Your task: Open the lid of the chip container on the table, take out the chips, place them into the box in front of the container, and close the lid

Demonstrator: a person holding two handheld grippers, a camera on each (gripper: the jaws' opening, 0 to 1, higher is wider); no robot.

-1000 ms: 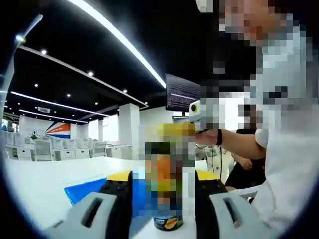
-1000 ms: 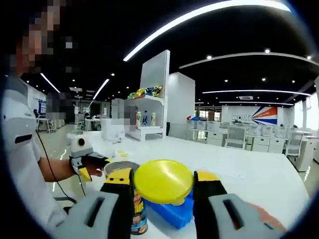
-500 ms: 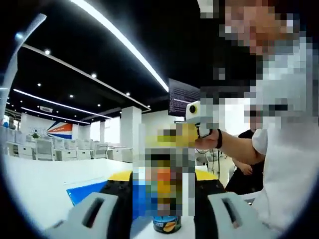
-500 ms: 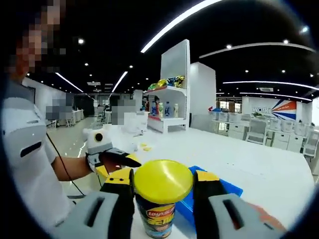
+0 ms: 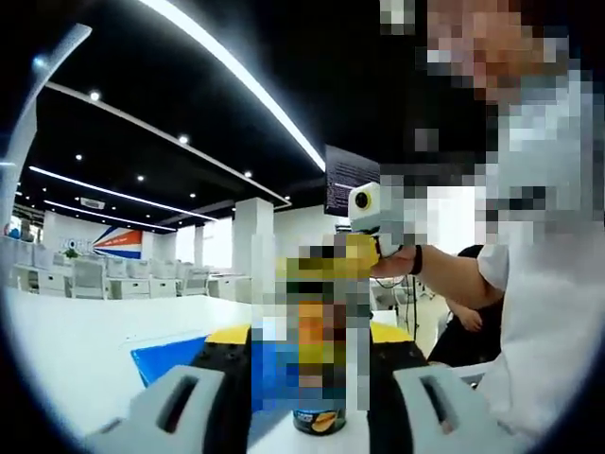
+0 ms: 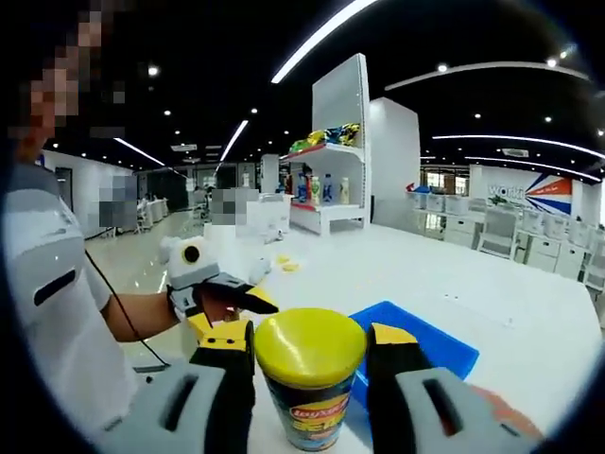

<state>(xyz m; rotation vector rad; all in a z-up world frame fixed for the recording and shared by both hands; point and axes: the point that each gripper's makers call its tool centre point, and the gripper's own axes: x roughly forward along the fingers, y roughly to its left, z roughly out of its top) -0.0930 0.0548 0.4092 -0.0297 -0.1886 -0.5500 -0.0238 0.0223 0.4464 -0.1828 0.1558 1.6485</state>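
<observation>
The chip can (image 5: 319, 421) stands on the white table between my left gripper's (image 5: 310, 333) jaws, which look shut on its body; a mosaic patch blurs most of it. In the right gripper view the yellow lid (image 6: 309, 345) lies flat on top of the can (image 6: 307, 416), and my right gripper (image 6: 310, 342) is shut on the lid's rim. That right gripper (image 5: 352, 253) with the lid also shows above the can in the left gripper view. The left gripper (image 6: 230, 307) reaches in toward the can beside my right jaw. The blue box (image 6: 425, 340) lies just behind the can.
The blue box (image 5: 175, 355) sits to the left of the can on the white table (image 5: 85, 340). A person in a white shirt (image 5: 548, 312) stands close at the table's edge. Shelves with bottles (image 6: 321, 184) stand far off.
The right gripper has brought the yellow lid from tilted beside the open can down flat onto the can's top. The left gripper has stayed on the can.
</observation>
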